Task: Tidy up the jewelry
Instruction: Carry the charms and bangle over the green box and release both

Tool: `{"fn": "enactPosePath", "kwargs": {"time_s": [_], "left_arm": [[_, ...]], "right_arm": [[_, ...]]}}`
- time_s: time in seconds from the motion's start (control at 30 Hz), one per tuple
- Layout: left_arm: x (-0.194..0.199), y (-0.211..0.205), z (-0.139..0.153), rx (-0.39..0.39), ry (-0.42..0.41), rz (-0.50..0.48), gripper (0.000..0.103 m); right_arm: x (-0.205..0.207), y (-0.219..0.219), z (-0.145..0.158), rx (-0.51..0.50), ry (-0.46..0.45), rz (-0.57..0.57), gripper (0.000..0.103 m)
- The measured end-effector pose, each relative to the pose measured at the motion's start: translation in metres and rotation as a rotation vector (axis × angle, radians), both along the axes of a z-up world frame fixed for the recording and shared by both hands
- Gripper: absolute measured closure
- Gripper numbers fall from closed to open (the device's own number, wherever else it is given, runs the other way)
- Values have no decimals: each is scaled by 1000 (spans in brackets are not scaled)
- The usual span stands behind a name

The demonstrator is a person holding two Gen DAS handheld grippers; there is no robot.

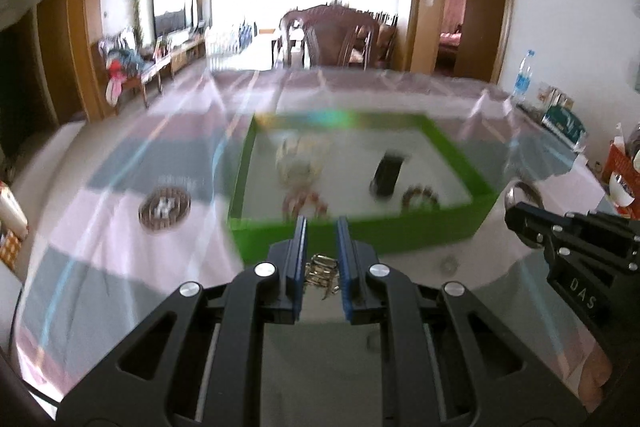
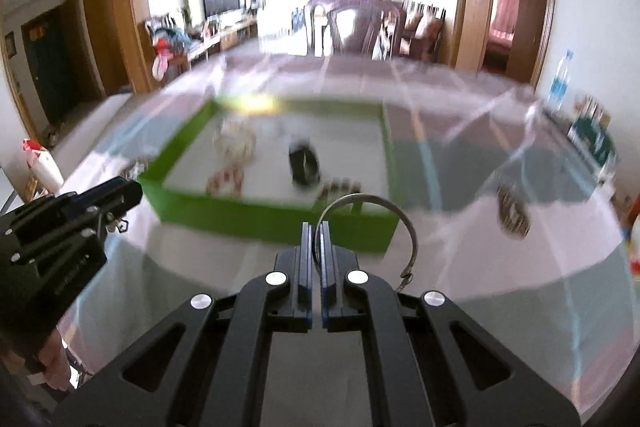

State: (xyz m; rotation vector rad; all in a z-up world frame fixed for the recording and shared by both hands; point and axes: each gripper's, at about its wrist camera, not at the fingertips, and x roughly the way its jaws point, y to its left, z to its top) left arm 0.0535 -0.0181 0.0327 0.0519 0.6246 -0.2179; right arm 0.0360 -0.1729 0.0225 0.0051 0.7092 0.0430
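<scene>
My left gripper (image 1: 321, 223) is shut on a small bunch of gold-coloured chain (image 1: 320, 273), lifted above the table just in front of the green tray (image 1: 360, 229). In the right wrist view it shows at the left (image 2: 120, 195), with the chain (image 2: 118, 223) dangling. My right gripper (image 2: 316, 227) is shut on a thin silver bangle (image 2: 372, 199) that arcs up and to the right; it also shows at the right (image 1: 528, 219). The green tray (image 2: 272, 223) holds pale beads (image 1: 298, 163), a red bracelet (image 1: 304, 203), a black item (image 2: 304, 163) and a dark bracelet (image 1: 420, 195).
A round brown coaster (image 1: 164, 207) lies on the plastic-covered checked tablecloth beside the tray. A water bottle (image 1: 524, 75) and boxes (image 1: 564, 123) stand at the table's far right edge. A dark wooden chair (image 1: 332, 35) is behind the table. Both views are motion-blurred.
</scene>
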Motion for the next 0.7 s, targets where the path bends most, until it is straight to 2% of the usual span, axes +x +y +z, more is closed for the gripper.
{"fn": "enactPosePath", "kwargs": {"time_s": [0.1, 0.2, 0.3, 0.43, 0.53, 0.57, 0.6, 0.63, 0.7], "left_arm": [[15, -7, 24, -1, -45, -9, 88], [45, -9, 36, -38, -24, -15, 88], [86, -8, 32, -62, 28, 25, 88], [118, -8, 14, -60, 79, 62, 88], [126, -8, -2, -56, 107, 68, 88], [128, -8, -6, -59, 109, 68, 84], [126, -6, -10, -61, 111, 68, 70], [127, -6, -12, -57, 117, 70, 63], [124, -5, -14, -54, 111, 74, 56]], "right_arm": [[10, -1, 26, -17, -67, -14, 100], [31, -3, 41, -24, -104, -24, 100], [67, -4, 37, 8, -58, -14, 100], [117, -5, -3, 67, 104, -19, 100], [129, -5, -23, 97, 150, -27, 98], [130, -6, -28, 96, 152, -37, 96], [131, -7, -29, 92, 153, -43, 95], [131, -8, -29, 90, 151, -49, 91], [126, -10, -26, 91, 140, -49, 84]]}}
